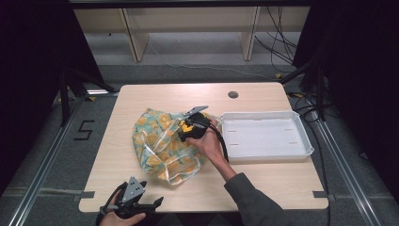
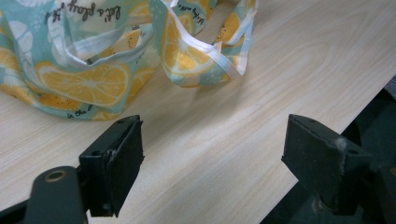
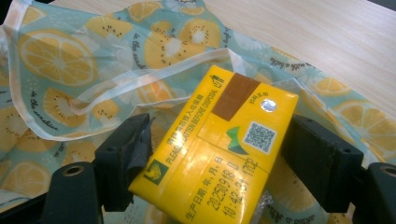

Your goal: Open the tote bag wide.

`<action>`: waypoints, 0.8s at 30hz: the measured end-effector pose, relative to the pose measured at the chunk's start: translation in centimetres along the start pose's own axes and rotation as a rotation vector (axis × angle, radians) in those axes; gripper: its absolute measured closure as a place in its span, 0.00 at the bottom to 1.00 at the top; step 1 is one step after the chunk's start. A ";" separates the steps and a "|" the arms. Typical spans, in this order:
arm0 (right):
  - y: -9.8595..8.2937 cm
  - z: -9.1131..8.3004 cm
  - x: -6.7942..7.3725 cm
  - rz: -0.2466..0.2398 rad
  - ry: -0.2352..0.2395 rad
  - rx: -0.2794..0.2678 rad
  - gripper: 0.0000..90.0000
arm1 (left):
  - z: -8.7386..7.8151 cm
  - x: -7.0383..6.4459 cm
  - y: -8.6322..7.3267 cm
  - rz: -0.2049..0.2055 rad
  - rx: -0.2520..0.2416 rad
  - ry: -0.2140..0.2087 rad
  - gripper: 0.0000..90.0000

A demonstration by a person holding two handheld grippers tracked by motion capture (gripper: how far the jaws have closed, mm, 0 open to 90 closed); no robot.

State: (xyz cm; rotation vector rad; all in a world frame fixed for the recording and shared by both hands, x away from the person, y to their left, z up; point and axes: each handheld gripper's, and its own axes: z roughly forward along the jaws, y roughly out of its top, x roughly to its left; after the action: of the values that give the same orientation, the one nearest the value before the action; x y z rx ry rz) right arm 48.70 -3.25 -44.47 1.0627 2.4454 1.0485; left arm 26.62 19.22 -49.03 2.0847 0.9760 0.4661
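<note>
Clamped on a yellow carton (image 3: 215, 154) between the right fingers (image 3: 126, 163), poised over the lemon-print bag (image 1: 164, 146), apparently for dropping in or just lifted out — cannot tell which. Spread wide and empty on the left fingers (image 2: 114, 163), parked at the bench (image 1: 263, 186) edge near the bag's handles. White tray (image 1: 266, 134) alongside, bare.

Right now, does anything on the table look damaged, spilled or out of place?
Nothing spilled or damaged. The lemon-print bag lies crumpled on the table, and the white tray sits square beside it. The right gripper grips the yellow carton slantwise between its jaws, over the bag.
</note>
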 end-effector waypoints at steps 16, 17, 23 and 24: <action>-0.3 -0.3 0.0 -0.026 -0.066 -0.037 0.53 | 0.3 -0.2 0.0 -0.006 -0.001 -0.011 0.22; -0.3 -0.2 0.1 -0.043 -0.069 -0.031 0.53 | 0.3 -0.1 0.0 0.001 0.007 -0.007 0.22; -0.5 0.5 -0.3 -0.042 -0.046 -0.069 0.53 | 0.3 -0.2 0.0 0.002 -0.005 -0.016 0.22; -0.4 0.3 -0.5 -0.043 -0.027 -0.034 0.53 | 0.3 -0.1 0.0 0.008 0.003 -0.013 0.22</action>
State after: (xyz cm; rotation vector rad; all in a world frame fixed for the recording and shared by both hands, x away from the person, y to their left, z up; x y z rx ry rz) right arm 48.96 -3.64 -45.00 1.0022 2.4093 1.0519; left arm 26.74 18.96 -49.19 2.0921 0.9615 0.4551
